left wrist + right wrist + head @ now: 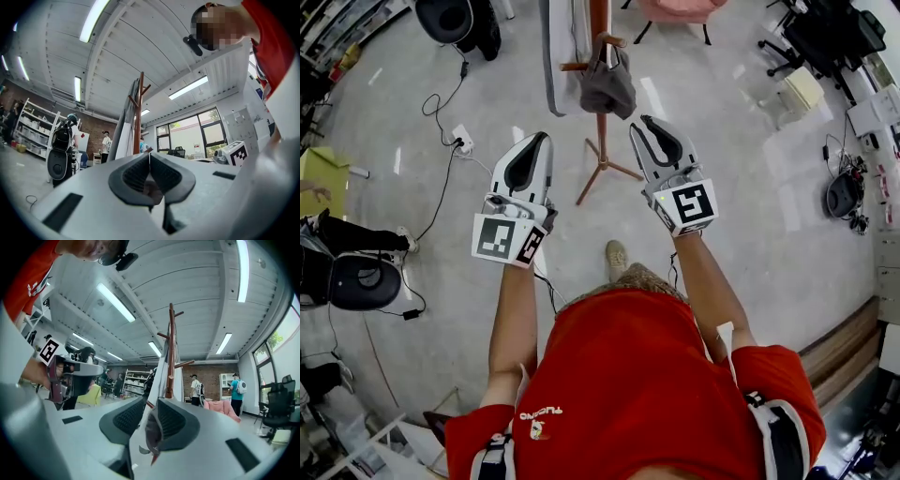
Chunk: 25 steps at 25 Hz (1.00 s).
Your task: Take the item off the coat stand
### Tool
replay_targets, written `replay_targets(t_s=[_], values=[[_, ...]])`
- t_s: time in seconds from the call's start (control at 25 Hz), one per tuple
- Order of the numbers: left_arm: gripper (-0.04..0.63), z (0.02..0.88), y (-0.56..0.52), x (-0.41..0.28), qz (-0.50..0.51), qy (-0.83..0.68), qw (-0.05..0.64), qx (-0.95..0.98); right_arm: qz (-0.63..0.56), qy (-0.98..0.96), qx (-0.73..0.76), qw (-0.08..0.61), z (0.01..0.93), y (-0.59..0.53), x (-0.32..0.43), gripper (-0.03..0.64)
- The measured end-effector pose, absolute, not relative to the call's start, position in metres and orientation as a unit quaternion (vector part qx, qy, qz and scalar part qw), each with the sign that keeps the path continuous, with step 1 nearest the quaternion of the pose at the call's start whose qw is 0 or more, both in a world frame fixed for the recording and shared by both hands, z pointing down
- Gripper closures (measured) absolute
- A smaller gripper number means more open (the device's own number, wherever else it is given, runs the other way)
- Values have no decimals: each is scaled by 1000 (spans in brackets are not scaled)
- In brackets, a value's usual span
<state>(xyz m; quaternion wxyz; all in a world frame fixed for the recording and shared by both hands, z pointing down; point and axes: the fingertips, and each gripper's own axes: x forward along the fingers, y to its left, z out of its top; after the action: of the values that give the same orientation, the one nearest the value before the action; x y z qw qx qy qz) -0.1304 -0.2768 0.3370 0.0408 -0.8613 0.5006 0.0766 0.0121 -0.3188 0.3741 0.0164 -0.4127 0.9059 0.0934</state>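
Right claw (pixel 151 404) before half-hidden coat stand (pixel 172 348)

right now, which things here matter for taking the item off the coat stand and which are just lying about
Job: coat stand, dark grey item hanging on it, left gripper, right gripper.
Lying about: pink chair, floor cable, power strip, black office chair.

Left gripper (pixel 542 139) and right gripper (pixel 648 122) make two; one coat stand (pixel 602 141), one dark item (pixel 607 87).

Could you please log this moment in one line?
phase: pre-grasp | grey bag: hanging on coat stand | left gripper: shut, empty | right gripper: slightly open, empty
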Motion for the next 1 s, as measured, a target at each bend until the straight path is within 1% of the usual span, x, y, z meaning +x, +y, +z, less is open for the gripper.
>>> replay_targets(t_s=[0.12,0.2,0.4,0.64,0.72,0.8,0.88,0.96,1.0], values=[[581,344,-304,-124,71,506,37,-859,72,911,-407,3,393,-353,16,417],[581,349,-320,-121,68,510,35,-857,60,917,-395,-10,409,-373,13,370],[581,360,-353,-120,60,516,23,-854,43,923,-381,-44,442,-415,0,341],[581,370,-376,-126,49,515,15,-855,31,924,-376,-64,465,-443,-14,341],[581,374,-382,-128,45,511,12,-858,37,921,-383,-63,466,-448,-15,357],[581,377,-386,-131,42,506,10,-862,45,917,-391,-62,465,-451,-15,455],[581,377,-391,-135,41,501,8,-865,53,915,-395,-62,460,-451,-16,534],[581,375,-393,-137,41,495,8,-868,61,912,-401,-62,454,-450,-17,575],[581,375,-394,-138,41,492,7,-870,64,910,-406,-61,450,-448,-16,580]])
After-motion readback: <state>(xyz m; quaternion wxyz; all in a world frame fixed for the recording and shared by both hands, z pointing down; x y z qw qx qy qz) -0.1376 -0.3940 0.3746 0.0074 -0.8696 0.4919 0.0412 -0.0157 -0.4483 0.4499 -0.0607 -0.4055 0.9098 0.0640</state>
